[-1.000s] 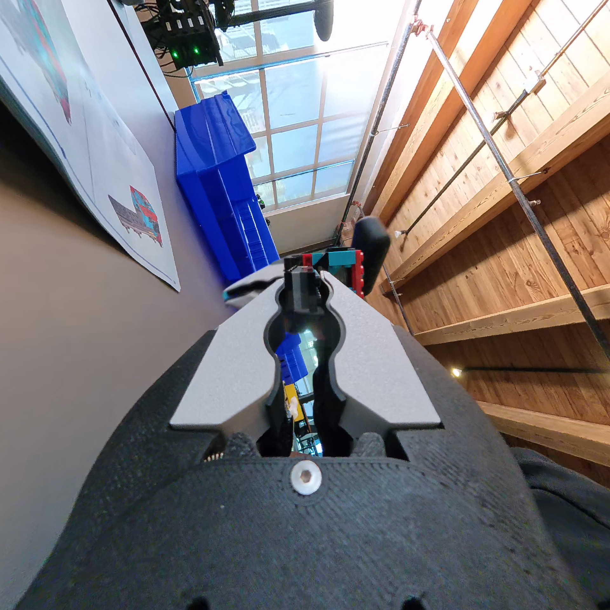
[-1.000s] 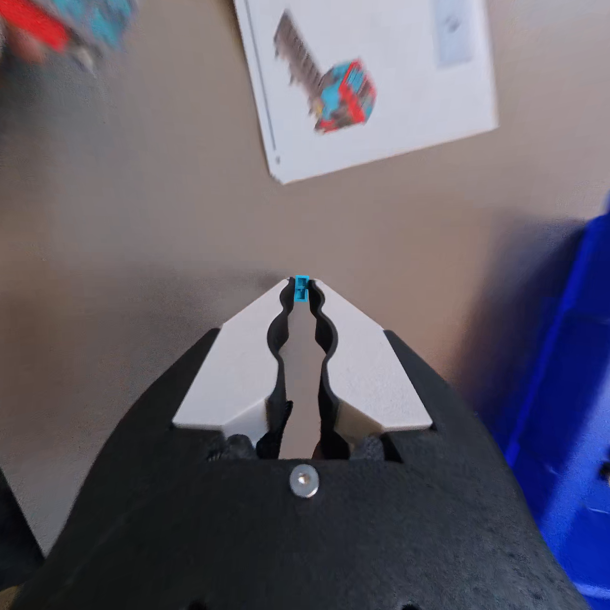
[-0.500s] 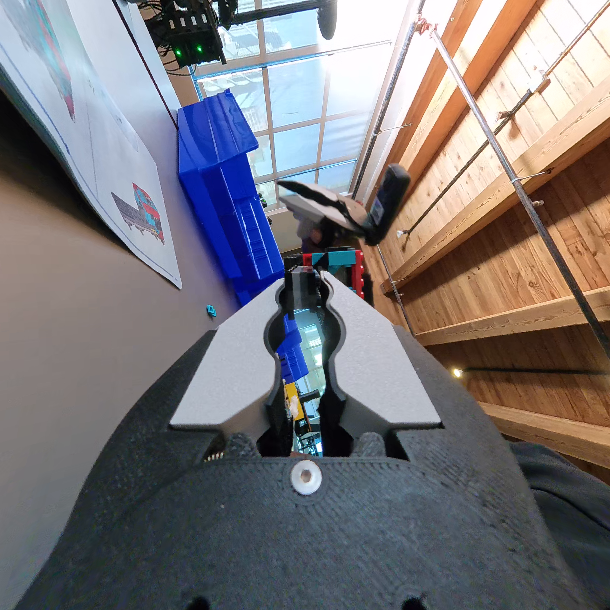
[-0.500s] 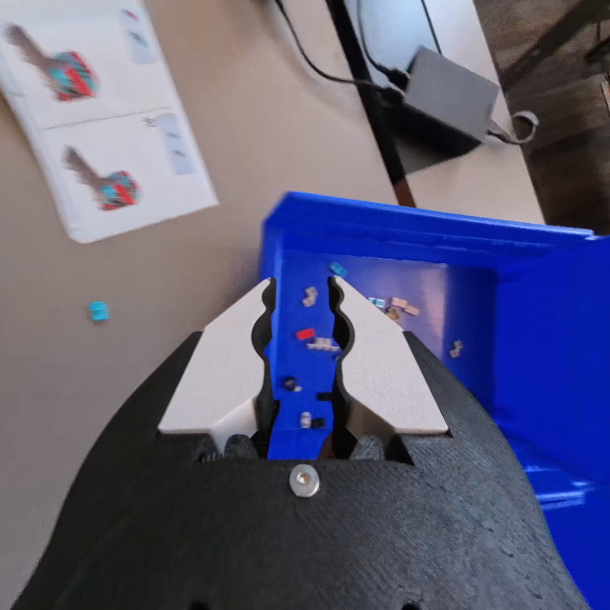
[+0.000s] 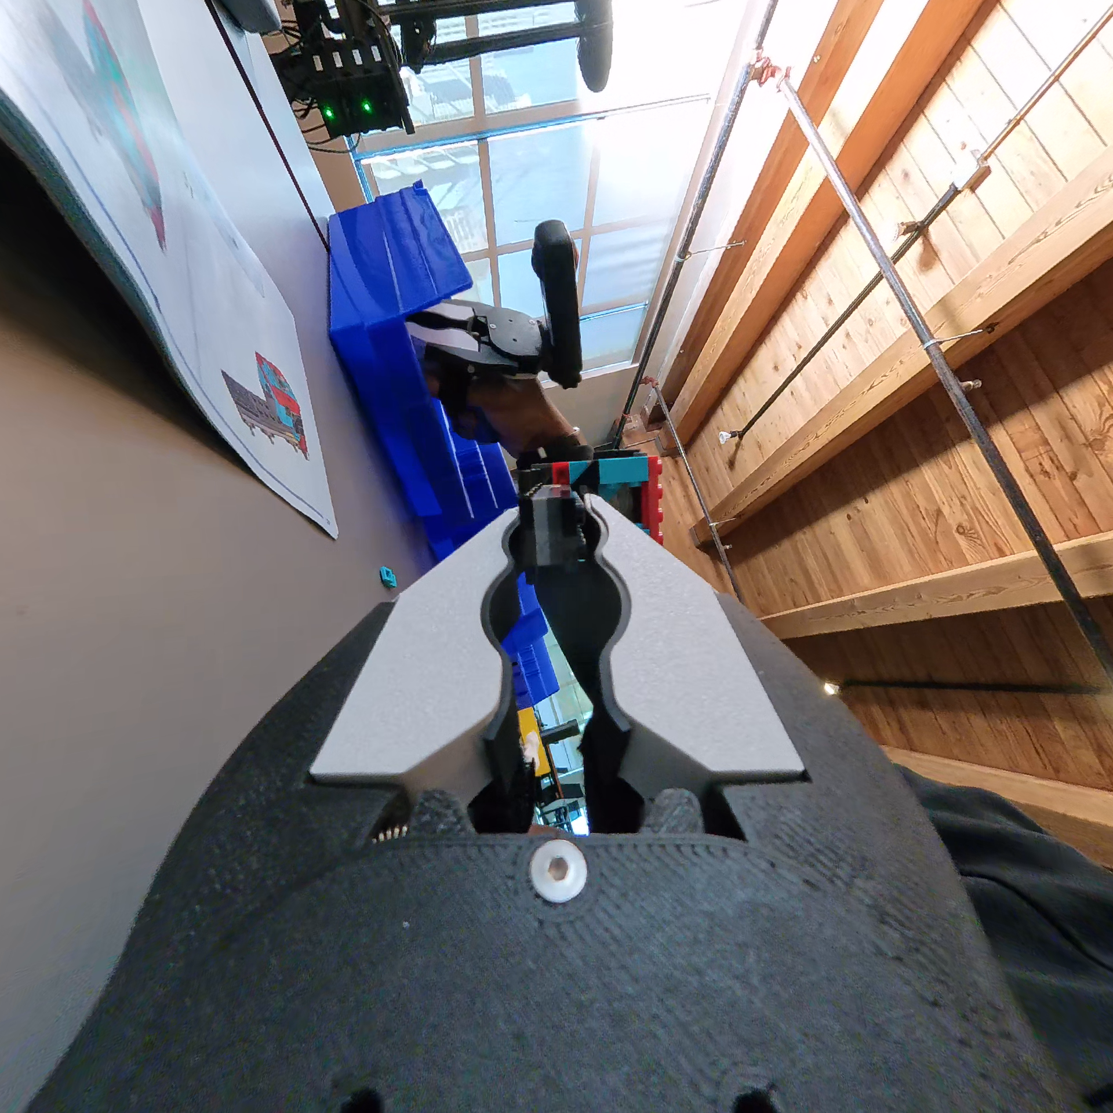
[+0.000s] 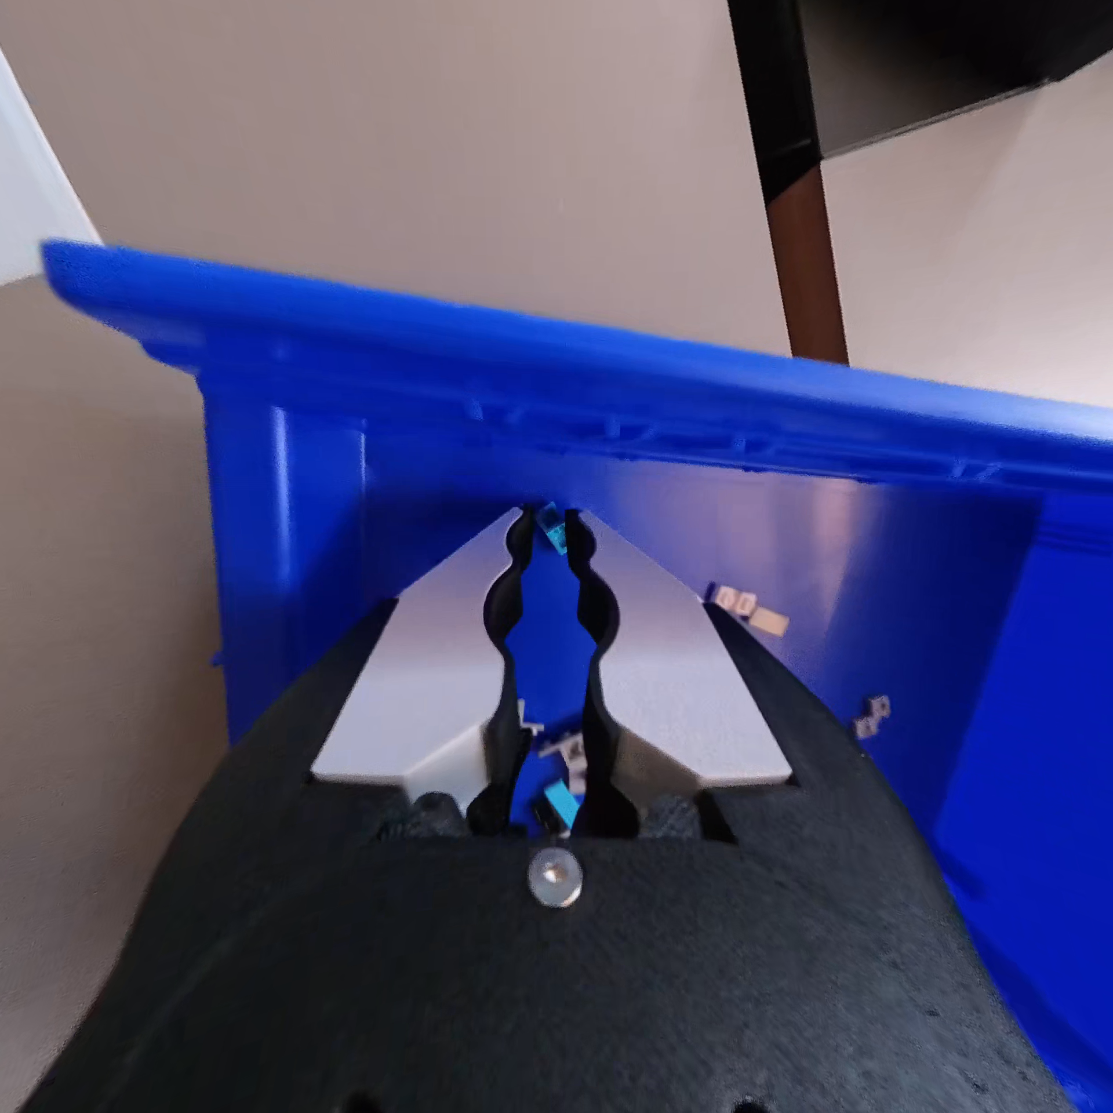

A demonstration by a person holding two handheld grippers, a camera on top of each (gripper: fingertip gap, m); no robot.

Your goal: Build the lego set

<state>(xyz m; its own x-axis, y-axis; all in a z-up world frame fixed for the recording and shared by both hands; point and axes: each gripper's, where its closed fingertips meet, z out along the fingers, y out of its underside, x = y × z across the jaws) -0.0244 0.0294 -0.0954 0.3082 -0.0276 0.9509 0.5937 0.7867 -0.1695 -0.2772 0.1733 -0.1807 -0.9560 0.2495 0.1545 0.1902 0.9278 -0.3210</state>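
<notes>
My left gripper point(image 5: 554, 512) is shut on the dark grey end of the partly built lego model point(image 5: 614, 476), which has red and teal bricks, and holds it up in the air. My right gripper point(image 6: 545, 512) reaches into the blue bin point(image 6: 602, 373). It is shut on a small light blue brick point(image 6: 553, 530) that sits skewed between the fingertips at the bin's floor. The left wrist view shows the right gripper point(image 5: 421, 328) with its tips inside the blue bin point(image 5: 385, 289).
A small teal brick point(image 5: 386, 576) lies on the tan table near the bin. Printed instruction sheets point(image 5: 199, 289) lie on the table. Several loose tan and grey pieces point(image 6: 747, 608) and another light blue brick point(image 6: 560, 795) lie in the bin.
My right gripper let go of a teal brick onto the table, swung over to the blue bin with jaws open, and closed on a light blue brick. My left gripper kept hold of the model.
</notes>
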